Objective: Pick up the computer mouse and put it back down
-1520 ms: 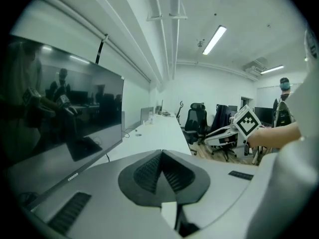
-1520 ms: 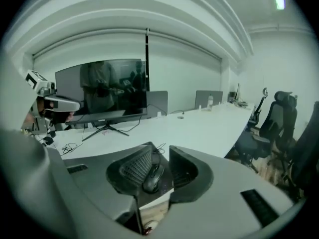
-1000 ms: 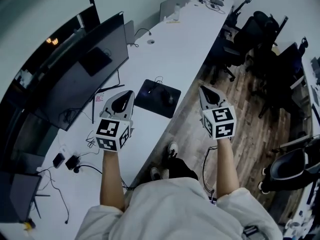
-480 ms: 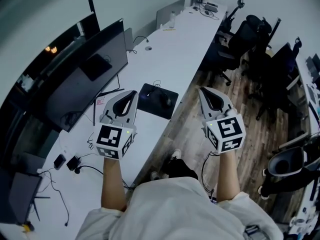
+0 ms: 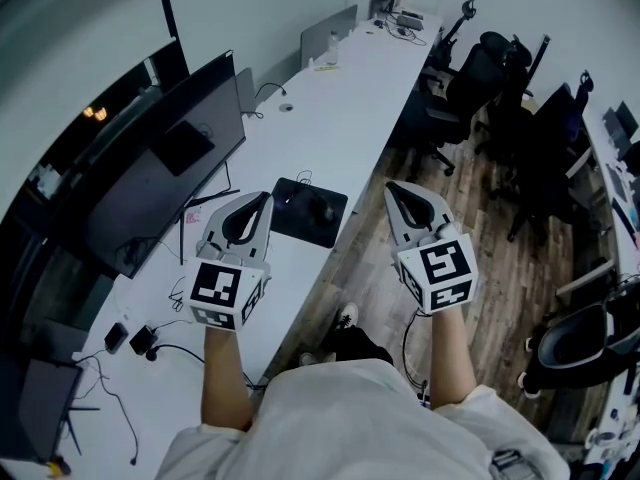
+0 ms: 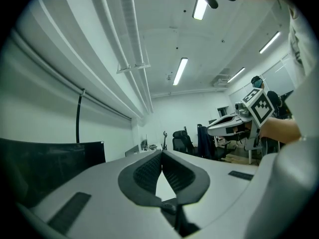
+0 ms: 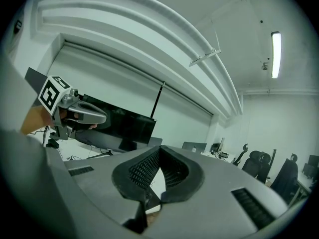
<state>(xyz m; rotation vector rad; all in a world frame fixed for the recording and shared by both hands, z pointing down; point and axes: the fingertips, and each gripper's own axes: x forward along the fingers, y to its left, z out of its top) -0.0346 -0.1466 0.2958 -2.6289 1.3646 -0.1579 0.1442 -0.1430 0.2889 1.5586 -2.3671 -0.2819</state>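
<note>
A dark computer mouse [image 5: 325, 208] lies on a black mouse pad [image 5: 298, 228] near the front edge of the long white desk [image 5: 340, 108]. My left gripper [image 5: 264, 198] hangs over the desk just left of the pad, held level, jaws shut with nothing between them [image 6: 160, 153]. My right gripper [image 5: 391, 187] hovers past the desk's edge above the wooden floor, right of the pad, also shut and empty [image 7: 159, 150]. Neither gripper touches the mouse. Each gripper view looks across the room and shows the other gripper, not the mouse.
A wide dark monitor [image 5: 165, 168] stands at the desk's left. Cables and power adapters [image 5: 140, 333] lie near the person. A laptop [image 5: 328, 33] sits further along the desk. Several black office chairs [image 5: 480, 78] stand on the wooden floor [image 5: 500, 258] to the right.
Both grippers have risen towards the head camera and now look larger. They stay shut. The mouse has stayed on its pad.
</note>
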